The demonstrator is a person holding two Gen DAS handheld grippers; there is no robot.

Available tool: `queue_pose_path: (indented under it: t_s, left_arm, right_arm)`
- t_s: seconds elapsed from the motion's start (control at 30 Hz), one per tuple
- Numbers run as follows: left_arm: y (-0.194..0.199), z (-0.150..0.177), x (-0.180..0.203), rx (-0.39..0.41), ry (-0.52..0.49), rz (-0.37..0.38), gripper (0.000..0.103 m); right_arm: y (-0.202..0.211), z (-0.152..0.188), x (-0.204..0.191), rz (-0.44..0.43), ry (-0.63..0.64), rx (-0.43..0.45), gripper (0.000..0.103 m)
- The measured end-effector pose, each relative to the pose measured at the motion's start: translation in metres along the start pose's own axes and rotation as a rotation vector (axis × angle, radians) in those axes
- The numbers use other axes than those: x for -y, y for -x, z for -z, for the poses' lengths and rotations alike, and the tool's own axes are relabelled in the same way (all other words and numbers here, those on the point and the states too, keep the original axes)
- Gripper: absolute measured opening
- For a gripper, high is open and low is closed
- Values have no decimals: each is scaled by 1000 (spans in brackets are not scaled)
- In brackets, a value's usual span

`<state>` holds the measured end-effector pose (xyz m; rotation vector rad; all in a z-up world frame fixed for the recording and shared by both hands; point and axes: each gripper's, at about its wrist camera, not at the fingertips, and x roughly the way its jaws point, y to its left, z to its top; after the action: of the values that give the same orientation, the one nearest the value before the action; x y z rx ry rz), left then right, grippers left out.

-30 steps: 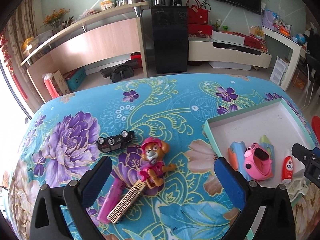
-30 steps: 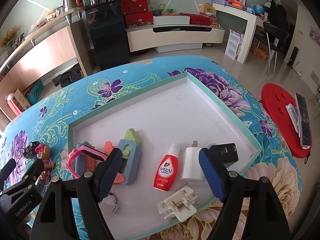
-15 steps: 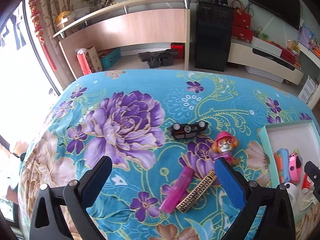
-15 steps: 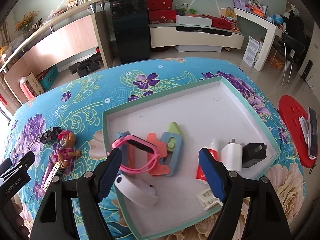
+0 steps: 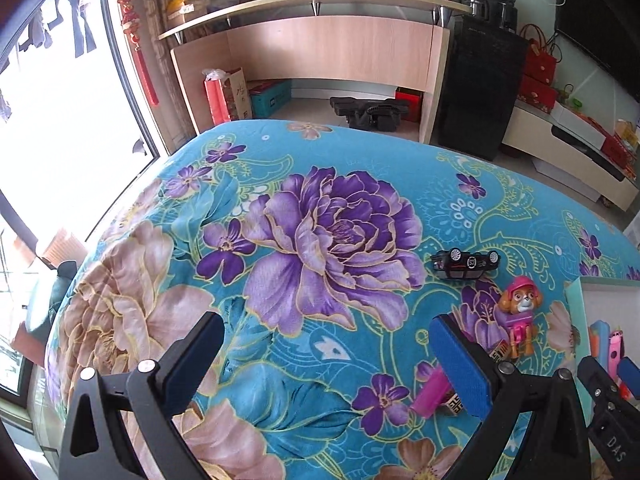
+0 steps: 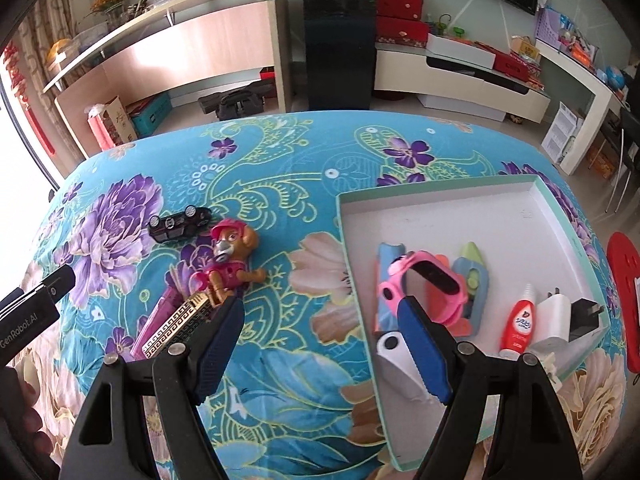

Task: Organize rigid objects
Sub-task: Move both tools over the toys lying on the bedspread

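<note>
Right now our right gripper [image 6: 320, 344] hangs with jaws apart and empty; our left gripper [image 5: 328, 364] likewise. Reaching left, we judge a finger could clip the gold comb [image 6: 180, 326] and shove the dog [image 6: 228, 260] aside. Both lie just left of the right gripper, outside the tray [image 6: 440, 192].

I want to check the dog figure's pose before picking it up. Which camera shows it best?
The right wrist view: the dog figure lies whole and near centre. The left wrist view shows it small at the right edge.
</note>
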<state>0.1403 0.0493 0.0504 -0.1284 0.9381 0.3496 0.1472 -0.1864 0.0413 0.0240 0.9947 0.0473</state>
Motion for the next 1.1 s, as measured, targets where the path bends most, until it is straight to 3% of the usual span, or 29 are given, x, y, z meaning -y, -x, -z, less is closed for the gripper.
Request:
queue_pose_path:
  t_s: [0.33,0.57,1.1]
  left_arm:
    - [-34,15,-13,-103,11,-42,103]
    - [-45,18,-18,-133,29,-40,103]
    - [-63,21,-23,-184,58,-9,103]
  right_arm:
    - [-34,17,-49,-50,156,-109,80]
    - [-49,29,-67,-74,248,-157,80]
    - [-62,32,-79,-221,374,-97,80]
